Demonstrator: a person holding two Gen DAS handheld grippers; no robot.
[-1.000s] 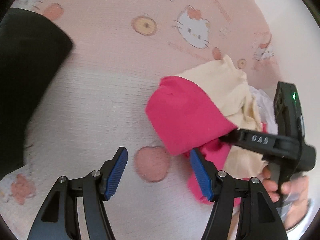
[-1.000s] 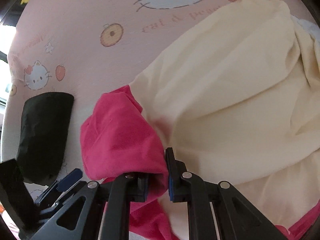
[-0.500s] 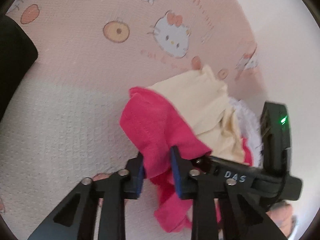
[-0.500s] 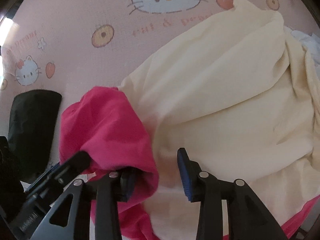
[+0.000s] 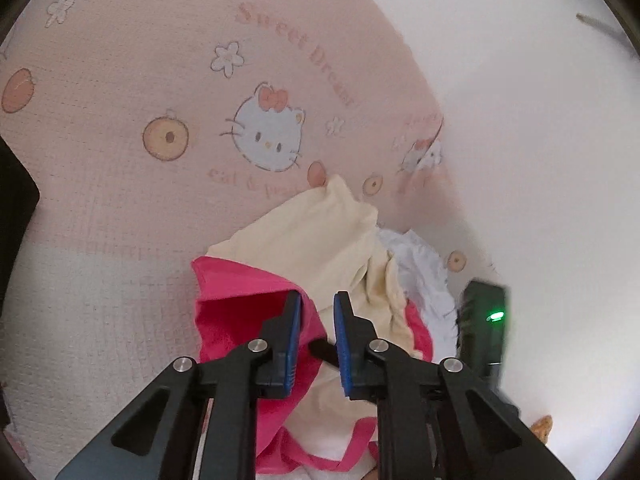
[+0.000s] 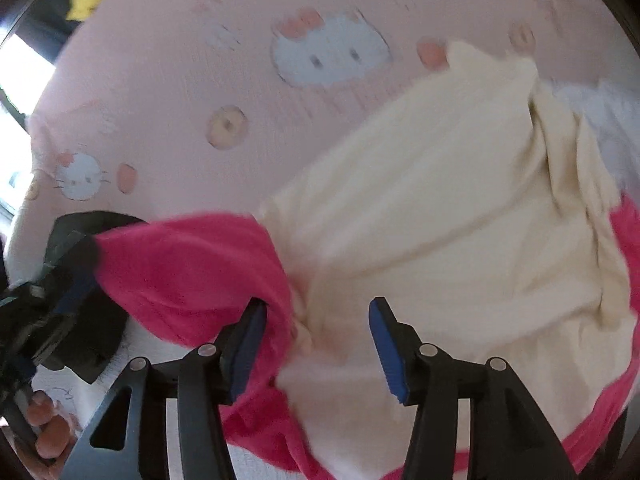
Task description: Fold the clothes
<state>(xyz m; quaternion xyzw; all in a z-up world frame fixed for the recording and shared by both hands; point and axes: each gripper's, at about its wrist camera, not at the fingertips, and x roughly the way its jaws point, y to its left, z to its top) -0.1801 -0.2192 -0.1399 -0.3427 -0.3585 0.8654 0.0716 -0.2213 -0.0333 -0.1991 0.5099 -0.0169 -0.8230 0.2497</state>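
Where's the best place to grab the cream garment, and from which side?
Probably best to take the cream garment by its pointed far corner, coming in from the bare sheet side. That corner sticks out alone on the sheet, clear of the pink garment tangled along its near edge and the white cloth bunched on its right.

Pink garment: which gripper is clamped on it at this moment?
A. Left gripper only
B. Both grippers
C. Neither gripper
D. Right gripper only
A. The left gripper pinches a fold of the pink garment between its nearly closed blue pads, while the right gripper is opening, its pads standing apart with nothing pressed between them.
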